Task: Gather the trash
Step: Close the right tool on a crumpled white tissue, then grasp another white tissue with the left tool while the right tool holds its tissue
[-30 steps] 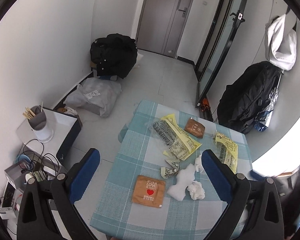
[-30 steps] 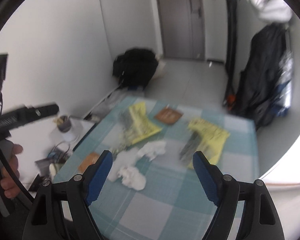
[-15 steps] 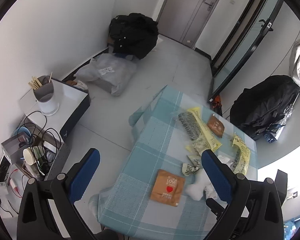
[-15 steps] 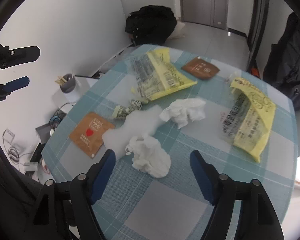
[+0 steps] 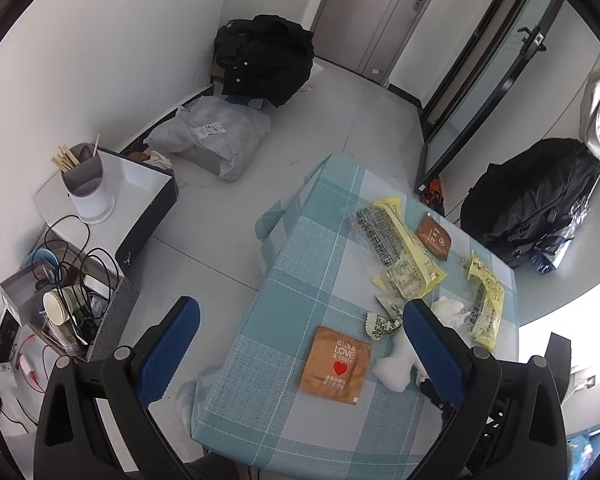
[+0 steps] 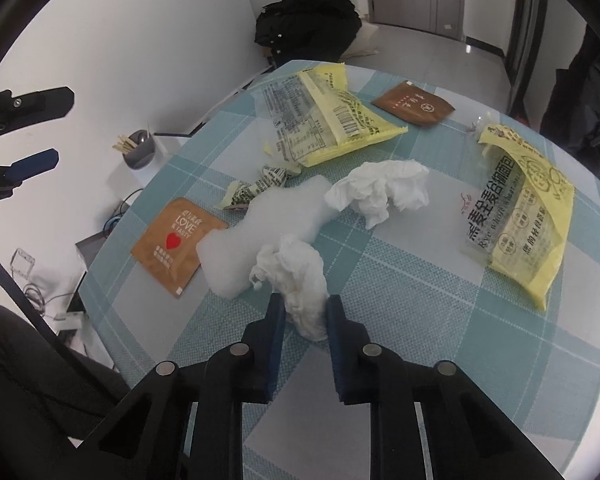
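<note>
Trash lies on the blue checked tablecloth (image 6: pixel 420 320). My right gripper (image 6: pixel 302 308) is shut on a crumpled white tissue (image 6: pixel 296 276) at the near middle of the table. Beside it lie a white foam piece (image 6: pixel 268 224), a second crumpled tissue (image 6: pixel 384 192), an orange "LOVE" sachet (image 6: pixel 176 240), a small crumpled wrapper (image 6: pixel 256 190), two yellow bread bags (image 6: pixel 324 120) (image 6: pixel 528 204) and a brown sachet (image 6: pixel 414 108). My left gripper (image 5: pixel 300 324) is open and empty, high above the table's left edge; the orange sachet (image 5: pixel 336 364) shows below it.
A low white box with a grey chopstick cup (image 5: pixel 86 188) stands left of the table, with a bin of cables and cups (image 5: pixel 68 308). A grey parcel bag (image 5: pixel 212 140) and a black bag (image 5: pixel 264 56) lie on the floor. A dark coat (image 5: pixel 532 200) hangs at right.
My right gripper has come down to the table and shut on the near crumpled tissue. My left gripper has risen and drifted left of the table.
</note>
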A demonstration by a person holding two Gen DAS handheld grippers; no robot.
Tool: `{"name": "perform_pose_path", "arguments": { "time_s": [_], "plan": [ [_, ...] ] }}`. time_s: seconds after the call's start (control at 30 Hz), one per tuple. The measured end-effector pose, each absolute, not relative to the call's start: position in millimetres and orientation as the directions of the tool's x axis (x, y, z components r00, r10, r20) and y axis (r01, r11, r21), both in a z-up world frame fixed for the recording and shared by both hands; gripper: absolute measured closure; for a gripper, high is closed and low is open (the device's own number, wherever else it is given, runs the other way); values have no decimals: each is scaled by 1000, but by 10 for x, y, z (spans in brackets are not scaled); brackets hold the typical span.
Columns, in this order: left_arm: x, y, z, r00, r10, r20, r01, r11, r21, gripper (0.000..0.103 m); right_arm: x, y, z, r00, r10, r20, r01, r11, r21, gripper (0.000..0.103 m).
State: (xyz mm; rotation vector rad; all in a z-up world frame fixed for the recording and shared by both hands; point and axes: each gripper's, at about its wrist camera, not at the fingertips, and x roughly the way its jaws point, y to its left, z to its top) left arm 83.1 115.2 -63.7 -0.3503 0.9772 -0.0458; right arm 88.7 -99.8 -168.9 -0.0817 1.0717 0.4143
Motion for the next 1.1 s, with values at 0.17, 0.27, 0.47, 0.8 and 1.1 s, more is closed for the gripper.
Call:
{"name": "perform_pose_path", "arguments": {
  "time_s": [0.17,0.27,0.47,0.8,1.1],
  "plan": [
    [805,1082,-646,562,-184,-806,-99,953,-287,3,785,-1048,-1595,432,290,-854,-387,915,115,89],
    [802,997,-626,566,-184,-803,-71,960,-271,3,697,-1119,-1538,450,289,-845,-400,911,99,89],
    [770,665,-551,575,-197,-794,40,976,-213,3,564,-1376,-1498,451,290,-844,-398,912,100,89],
    [911,-107,-556,482,-257,-838,301,946,-117,3,340,-1921,-1295,523,291,-801,-377,922,89,89],
    [1140,-736,-806,395,-170,-903,486,872,48,4,178,-2422,-1151,569,294,-768,-310,942,131,89]
  ]
}}
